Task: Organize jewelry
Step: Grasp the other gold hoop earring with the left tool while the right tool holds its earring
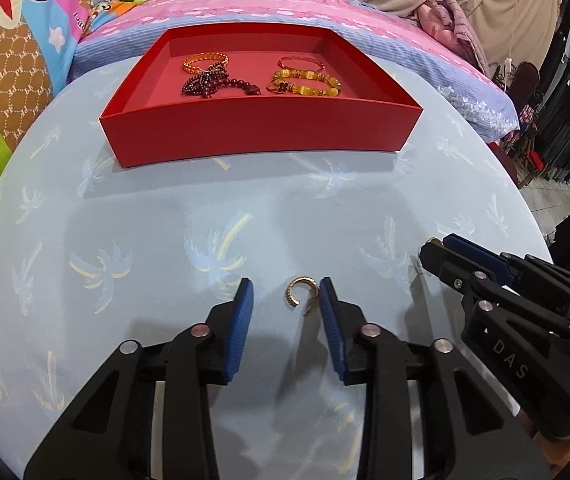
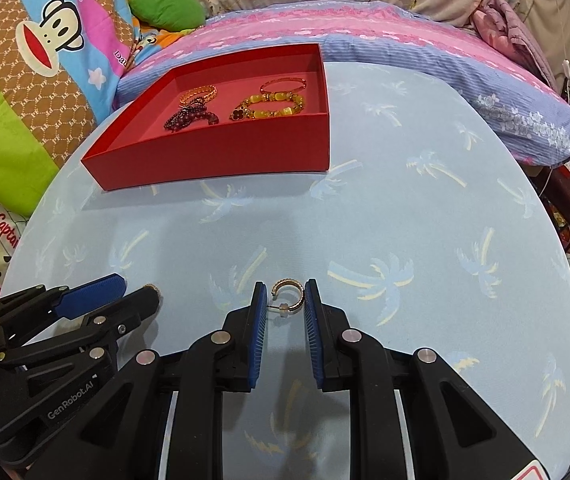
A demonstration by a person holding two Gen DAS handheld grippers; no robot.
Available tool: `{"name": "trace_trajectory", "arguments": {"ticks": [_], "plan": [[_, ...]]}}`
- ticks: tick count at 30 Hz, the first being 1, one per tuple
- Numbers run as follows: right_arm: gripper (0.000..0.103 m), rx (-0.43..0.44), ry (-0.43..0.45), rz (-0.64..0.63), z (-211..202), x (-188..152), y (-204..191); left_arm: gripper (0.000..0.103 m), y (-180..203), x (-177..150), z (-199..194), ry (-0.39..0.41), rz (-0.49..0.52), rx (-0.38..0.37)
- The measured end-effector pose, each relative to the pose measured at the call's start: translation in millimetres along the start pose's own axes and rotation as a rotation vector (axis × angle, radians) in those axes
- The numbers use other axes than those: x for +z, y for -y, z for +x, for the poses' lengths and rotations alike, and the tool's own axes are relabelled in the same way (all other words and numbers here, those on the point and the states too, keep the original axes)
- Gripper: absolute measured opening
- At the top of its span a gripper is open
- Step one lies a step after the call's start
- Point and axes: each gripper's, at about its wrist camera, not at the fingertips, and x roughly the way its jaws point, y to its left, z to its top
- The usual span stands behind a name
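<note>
A small gold hoop earring (image 1: 300,297) lies on the blue cloth between the fingers of my left gripper (image 1: 286,300). It rests against the right pad (image 1: 328,308), while the left pad stands well apart, so this gripper is open. My right gripper (image 2: 285,300) is shut on a second gold hoop earring (image 2: 289,295), whose post meets one pad and whose hoop meets the other. Each gripper shows in the other's view: the right gripper (image 1: 439,246) low on the right, the left gripper (image 2: 133,292) low on the left. The red tray (image 1: 261,132) stands farther back.
The red tray (image 2: 213,164) holds a gold bangle (image 1: 205,62), dark red beads (image 1: 213,82), yellow bead bracelets (image 1: 305,82) and a thin bangle (image 1: 301,62). The round table's palm-print cloth (image 1: 165,220) stretches between tray and grippers. Bedding and pillows lie behind the table; clutter stands at the right.
</note>
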Motion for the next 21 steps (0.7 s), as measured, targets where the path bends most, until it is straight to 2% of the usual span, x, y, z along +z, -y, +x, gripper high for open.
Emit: {"name": "trace_trajectory", "arguments": {"ticks": [8, 21], "plan": [[0.018, 0.007, 0.001, -0.004, -1.2, -0.3, -2.3, 0.016, 4.2, -1.0, -0.2, -0.001, 0.032, -0.009], [0.018, 0.012, 0.012, -0.007, -7.5, -0.1, -4.3, 0.016, -1.2, -6.1, -9.6, -0.002, 0.005, -0.018]]}}
